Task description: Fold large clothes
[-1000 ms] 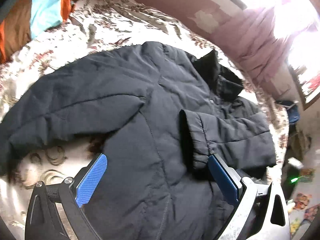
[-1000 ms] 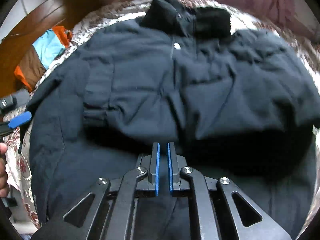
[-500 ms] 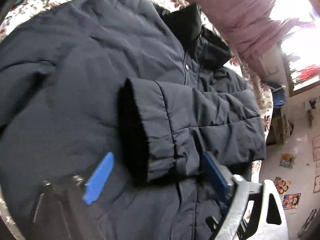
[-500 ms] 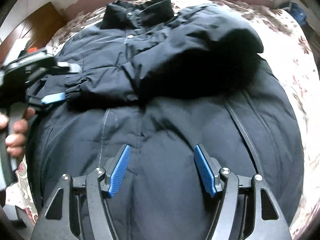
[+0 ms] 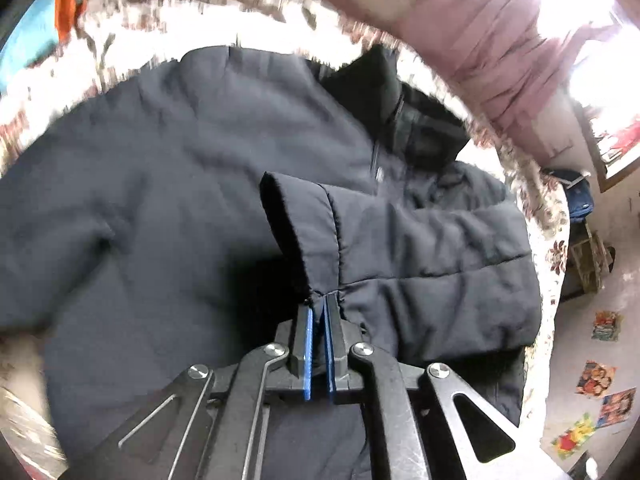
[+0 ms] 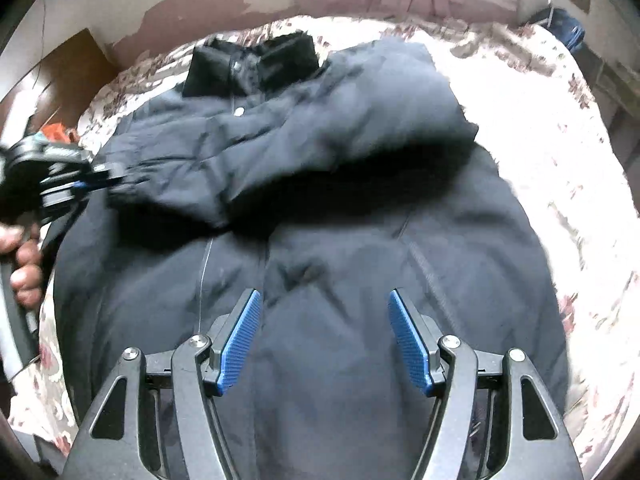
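Observation:
A large dark navy padded jacket (image 5: 168,200) lies front-up on a floral bedspread, its black collar (image 5: 400,96) at the far end. One sleeve (image 5: 420,248) is folded across the chest. My left gripper (image 5: 318,308) is shut on the cuff (image 5: 304,232) of that sleeve and holds it lifted a little above the jacket body. In the right wrist view the jacket (image 6: 340,272) fills the middle, and the left gripper (image 6: 76,184) shows at the left, pinching the cuff. My right gripper (image 6: 324,320) is open and empty, just above the jacket's lower front.
The floral bedspread (image 6: 540,128) spreads to the right of the jacket. Orange and blue cloth (image 5: 48,28) lies at the far left corner. A pink curtain (image 5: 500,52) hangs behind the bed. Colourful items (image 5: 600,384) lie on the floor to the right.
My left gripper has shut on the sleeve cuff, which it straddled open half a second ago. My right gripper let go of the jacket earlier and stays open.

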